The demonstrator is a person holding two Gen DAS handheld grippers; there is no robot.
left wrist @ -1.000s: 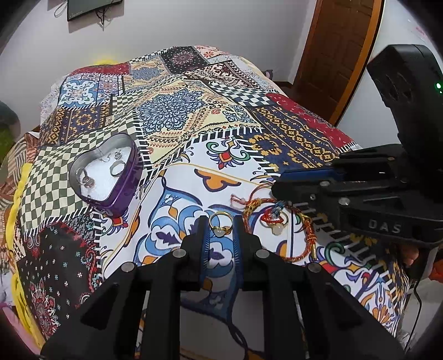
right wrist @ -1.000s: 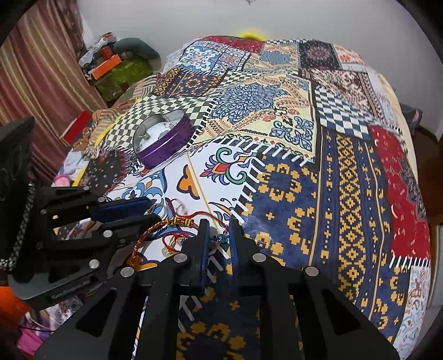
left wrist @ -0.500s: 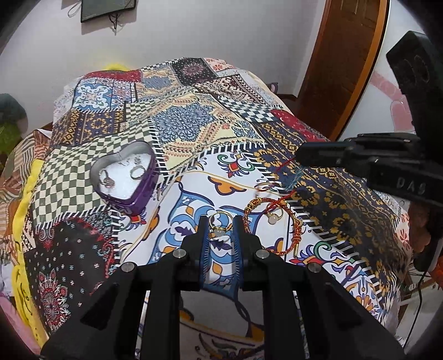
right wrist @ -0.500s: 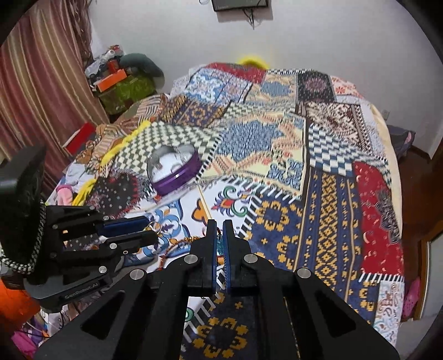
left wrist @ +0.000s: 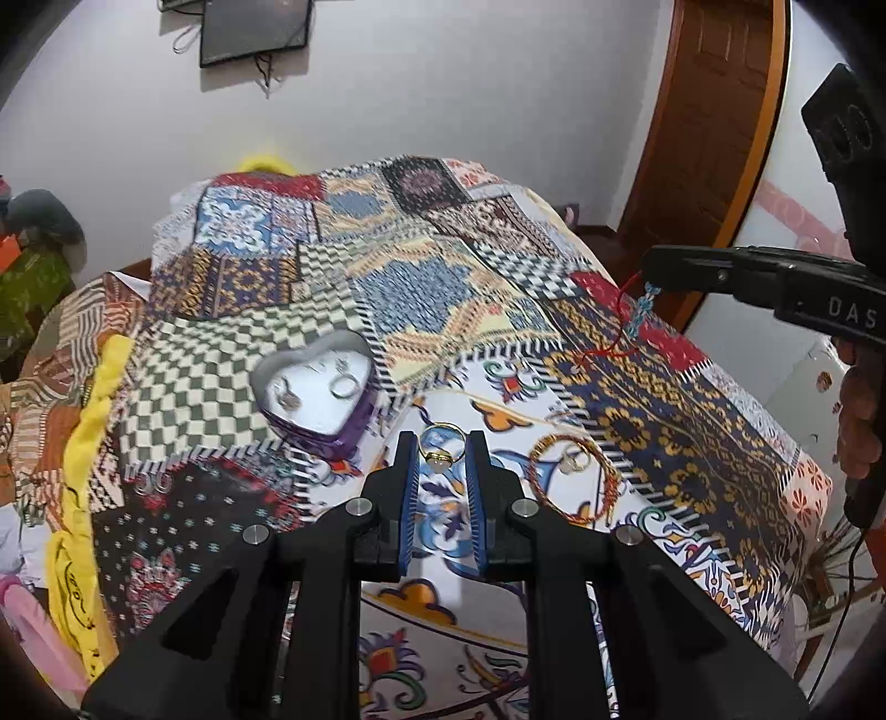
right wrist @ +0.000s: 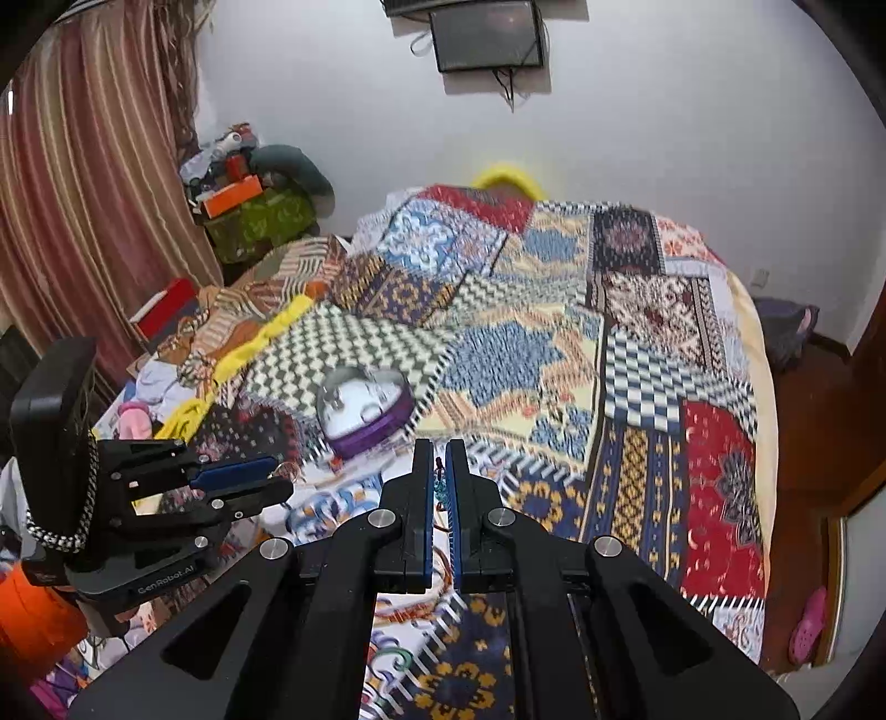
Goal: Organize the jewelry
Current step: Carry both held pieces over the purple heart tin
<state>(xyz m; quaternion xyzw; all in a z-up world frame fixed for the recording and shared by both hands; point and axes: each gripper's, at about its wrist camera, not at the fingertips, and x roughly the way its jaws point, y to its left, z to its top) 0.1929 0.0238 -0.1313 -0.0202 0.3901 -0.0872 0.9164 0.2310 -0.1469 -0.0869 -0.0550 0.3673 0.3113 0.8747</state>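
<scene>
My left gripper (left wrist: 439,451) is shut on a gold ring (left wrist: 440,446) and holds it above the patchwork bedspread (left wrist: 637,421). My right gripper (right wrist: 439,462) is shut on a red thread bracelet with blue beads (left wrist: 637,315), which dangles from it in the air. It also shows in the left wrist view (left wrist: 650,271), at the right. A purple heart-shaped tin (left wrist: 318,387) with silver rings inside sits open on the bed, left of both grippers; it also shows in the right wrist view (right wrist: 368,410). A red-gold beaded bracelet (left wrist: 573,476) lies on the bed.
A yellow cloth (left wrist: 83,443) and clutter lie along the bed's left edge. A wooden door (left wrist: 714,127) stands at the right. A striped curtain (right wrist: 83,194) hangs at the left, a screen (right wrist: 487,33) on the far wall.
Both grippers have risen away from the bed. The right gripper closed on the red thread bracelet and lifted it. The left gripper has lifted the gold ring.
</scene>
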